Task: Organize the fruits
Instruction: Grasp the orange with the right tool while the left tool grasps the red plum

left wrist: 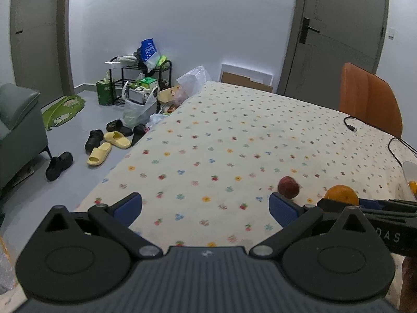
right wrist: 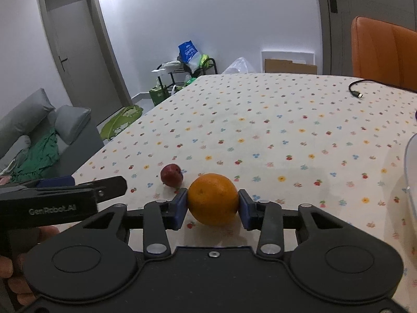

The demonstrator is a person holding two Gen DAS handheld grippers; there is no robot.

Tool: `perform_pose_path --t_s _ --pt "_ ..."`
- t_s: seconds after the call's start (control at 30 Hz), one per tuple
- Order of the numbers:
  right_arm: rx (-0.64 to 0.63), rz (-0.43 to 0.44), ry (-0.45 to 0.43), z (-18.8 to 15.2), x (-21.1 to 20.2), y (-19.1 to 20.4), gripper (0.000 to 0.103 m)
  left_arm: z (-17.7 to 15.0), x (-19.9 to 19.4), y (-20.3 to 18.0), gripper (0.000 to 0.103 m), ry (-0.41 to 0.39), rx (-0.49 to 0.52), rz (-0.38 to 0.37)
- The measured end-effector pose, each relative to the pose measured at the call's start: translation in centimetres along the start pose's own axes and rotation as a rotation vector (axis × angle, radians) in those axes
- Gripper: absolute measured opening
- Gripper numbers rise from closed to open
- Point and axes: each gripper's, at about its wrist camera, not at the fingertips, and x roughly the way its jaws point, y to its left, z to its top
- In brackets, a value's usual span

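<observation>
Floral worktop: your right gripper clamped the orange, left gripper gaped; a slack squeeze risked dropping it.

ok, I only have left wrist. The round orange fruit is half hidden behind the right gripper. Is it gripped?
Observer: Yes. In the right wrist view the right gripper has a blue pad against each side of the round orange fruit.
Operator: Small dark red fruit touching it?
Observer: No. The small dark red fruit lies apart from it, beyond and to its left, on the floral tablecloth.
Operator: Path to the bowl?
Observer: The pale translucent bowl shows only its rim at the right edge. The cloth between it and the orange fruit is bare.
</observation>
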Motion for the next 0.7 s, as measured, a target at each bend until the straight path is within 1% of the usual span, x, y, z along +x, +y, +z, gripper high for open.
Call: perform_pose_path --t_s 0.1,0.27,0.47,0.63,0.7 --pt "0.008 -0.008 -0.009 0.3 -0.4 -0.5 0.038 0.1 0.2 -0.9 0.102 -0.007 0.018 -0.001" --pt "0.045 -0.048 -0.012 0.5 -0.9 -1.9 0.038 0.3 0.6 -2.3 0.101 -0.012 0.04 -0.016" --pt "0.063 -0.078 -0.038 0.9 -1.6 -3.0 0.039 0.6 1.0 -4.1 0.1 -0.018 0.066 -0.031" --pt "0.087 -0.097 -0.054 1.1 -2.0 -4.0 0.039 0.6 1.6 -5.5 0.09 -0.019 0.095 -0.038" --pt "0.095 -0.103 -0.058 1.2 -2.2 -4.4 0.039 0.6 2.2 -6.0 0.082 -0.008 0.091 -0.035"
